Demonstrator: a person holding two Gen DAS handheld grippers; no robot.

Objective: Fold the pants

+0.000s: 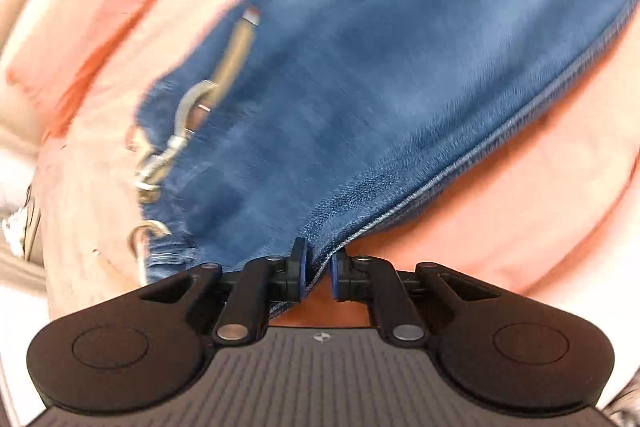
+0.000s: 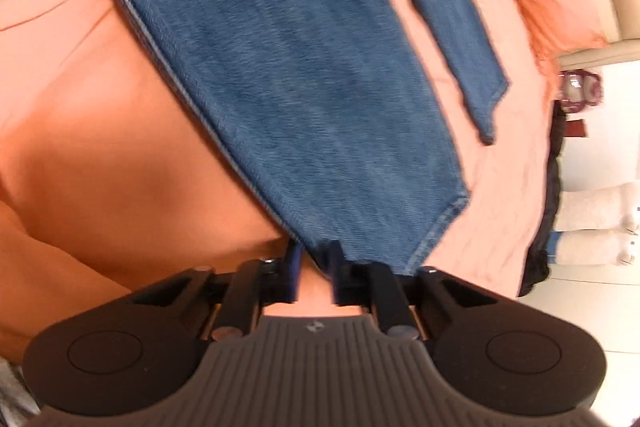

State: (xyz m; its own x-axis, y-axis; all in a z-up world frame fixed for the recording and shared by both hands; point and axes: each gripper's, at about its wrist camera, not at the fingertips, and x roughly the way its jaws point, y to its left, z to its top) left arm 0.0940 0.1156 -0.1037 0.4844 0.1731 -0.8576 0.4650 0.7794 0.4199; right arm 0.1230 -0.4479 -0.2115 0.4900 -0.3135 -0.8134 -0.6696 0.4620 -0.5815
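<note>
jeans [image 1: 360, 87] hang lifted above the orange bedsheet [image 1: 500, 211], one seam edge pinched between the closed fingers of the left gripper [image 1: 318, 273]. right gripper [image 2: 316, 267] clamps a leg corner by the hem [image 2: 436, 227]; the other leg [image 2: 440, 27] trails on the bedsheet. risk: both bites look shallow, so heavy denim could slip out, and the metal clips [image 1: 168, 151] near the waist may snag.

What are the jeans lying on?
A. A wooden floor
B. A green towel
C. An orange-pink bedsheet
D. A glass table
C: in both wrist views the blue jeans are spread over a wrinkled orange-pink bedsheet.
</note>
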